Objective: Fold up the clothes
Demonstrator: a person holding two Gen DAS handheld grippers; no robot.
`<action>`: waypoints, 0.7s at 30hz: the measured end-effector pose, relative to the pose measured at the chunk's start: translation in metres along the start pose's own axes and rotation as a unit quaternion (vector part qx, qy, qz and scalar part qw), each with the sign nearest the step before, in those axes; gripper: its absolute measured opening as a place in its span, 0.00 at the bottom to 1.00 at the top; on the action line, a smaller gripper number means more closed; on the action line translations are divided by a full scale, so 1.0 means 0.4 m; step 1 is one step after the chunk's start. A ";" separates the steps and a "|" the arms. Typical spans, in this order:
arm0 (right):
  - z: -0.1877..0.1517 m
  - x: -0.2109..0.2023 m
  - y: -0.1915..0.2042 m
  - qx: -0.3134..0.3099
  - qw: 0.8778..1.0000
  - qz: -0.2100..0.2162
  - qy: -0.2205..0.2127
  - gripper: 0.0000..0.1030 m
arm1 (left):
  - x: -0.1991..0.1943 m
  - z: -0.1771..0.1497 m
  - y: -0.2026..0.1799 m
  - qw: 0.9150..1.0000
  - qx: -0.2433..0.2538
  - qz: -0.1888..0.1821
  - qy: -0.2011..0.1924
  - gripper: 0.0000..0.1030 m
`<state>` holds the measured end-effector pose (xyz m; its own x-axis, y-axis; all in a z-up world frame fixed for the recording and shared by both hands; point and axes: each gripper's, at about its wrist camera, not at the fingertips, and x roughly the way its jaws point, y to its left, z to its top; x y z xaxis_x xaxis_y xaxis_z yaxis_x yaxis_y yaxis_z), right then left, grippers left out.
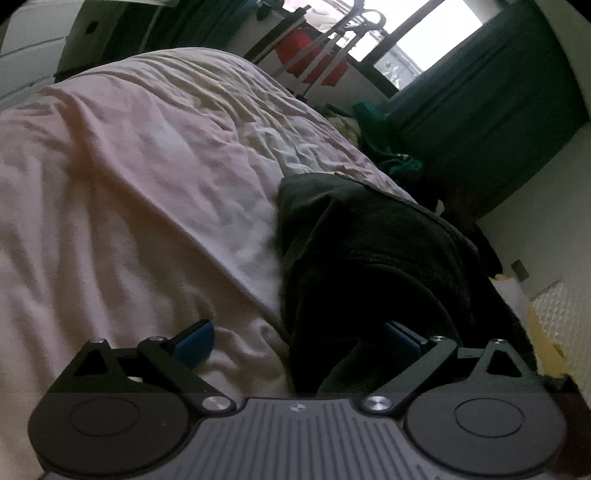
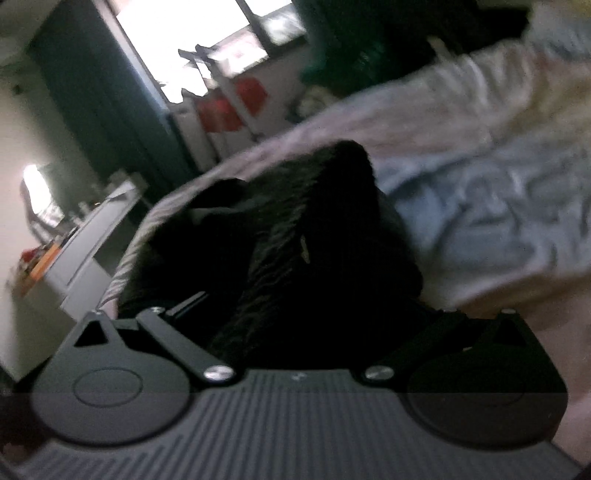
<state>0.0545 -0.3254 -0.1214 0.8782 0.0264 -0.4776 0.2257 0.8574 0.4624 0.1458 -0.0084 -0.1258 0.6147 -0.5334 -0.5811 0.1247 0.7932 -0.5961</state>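
Left gripper (image 1: 297,341) spread wide over pale bedsheet (image 1: 140,192), dark garment (image 1: 369,258) at 3 o'clock touching one pad, right gripper (image 2: 295,314) buried in garment, grip unclear, no readable writing

We see left wrist view low over pale bedsheet (image 1: 140,192), close, tilted, facing window (image 1: 424,33) past dark garment (image 1: 369,240). Right wrist view sits nearer same garment (image 2: 295,229), rolled opposite way, blurred, also facing window (image 2: 184,40). We find both sharing sheet, garment, window, red item on rack (image 1: 310,59).
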 end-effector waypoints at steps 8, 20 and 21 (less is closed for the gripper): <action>-0.017 0.078 -0.085 0.065 0.994 -0.055 0.071 1.00 | 0.014 -0.004 -0.018 1.000 0.017 -0.003 0.013 0.97; -0.003 0.013 -0.029 -0.001 0.998 -0.058 0.024 0.38 | -0.005 -0.018 -0.136 0.996 0.080 0.009 0.024 0.22; 0.001 -0.002 -0.027 0.002 0.998 -0.052 0.019 0.35 | -0.010 -0.024 -0.161 0.994 0.101 0.027 0.025 0.19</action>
<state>0.0516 -0.3349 -0.1254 0.8327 -0.0436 -0.5520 0.3173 0.8545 0.4113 0.1281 -0.0604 -0.0903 0.5865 -0.4988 -0.6382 0.2496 0.8609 -0.4434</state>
